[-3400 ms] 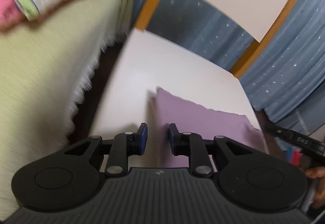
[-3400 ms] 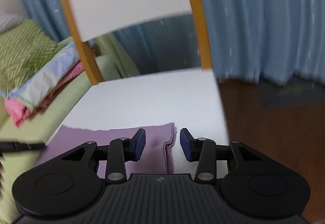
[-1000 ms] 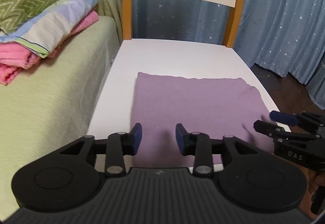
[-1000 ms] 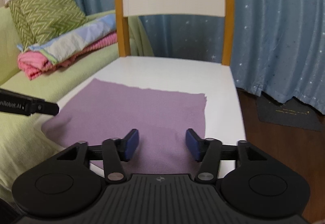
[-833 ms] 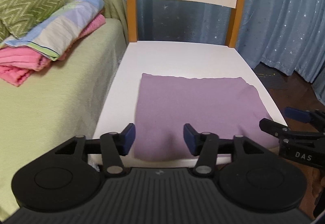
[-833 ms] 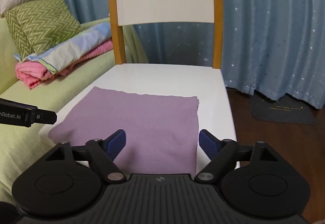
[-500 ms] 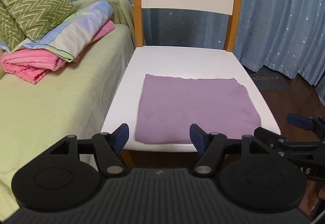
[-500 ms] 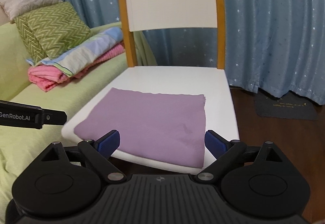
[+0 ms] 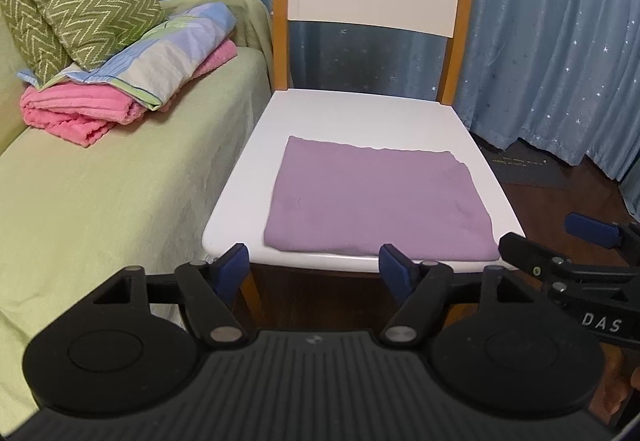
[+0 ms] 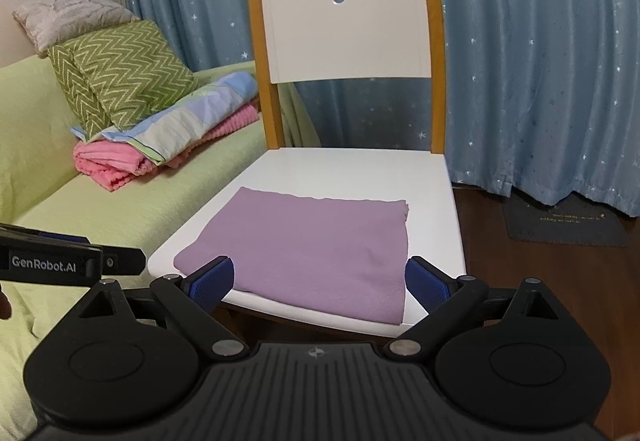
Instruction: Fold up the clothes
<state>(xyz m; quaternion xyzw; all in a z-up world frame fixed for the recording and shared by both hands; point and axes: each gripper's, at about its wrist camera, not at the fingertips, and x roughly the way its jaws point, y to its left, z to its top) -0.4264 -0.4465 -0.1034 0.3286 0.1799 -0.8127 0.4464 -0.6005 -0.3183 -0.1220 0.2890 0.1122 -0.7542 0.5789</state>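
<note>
2 splayed grippers (image 9: 314,269) (image 10: 320,281) face folded purple cloth (image 9: 376,199), long axis left-right.

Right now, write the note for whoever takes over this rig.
Left claw: open, holding nothing, in front of the chair's front edge, clear of the cloth.
Right claw: open, holding nothing, also short of the seat.
The folded purple cloth rectangle lies flat on the white wooden chair seat, near its front edge, layered edges showing at the right side.
Folded pink towel and pastel patchwork blanket are stacked on the green sofa to the left.
Done: the cloth looks folded and released.
Left: possibly one more fold or moving it to the stack; I can't tell which.
</note>
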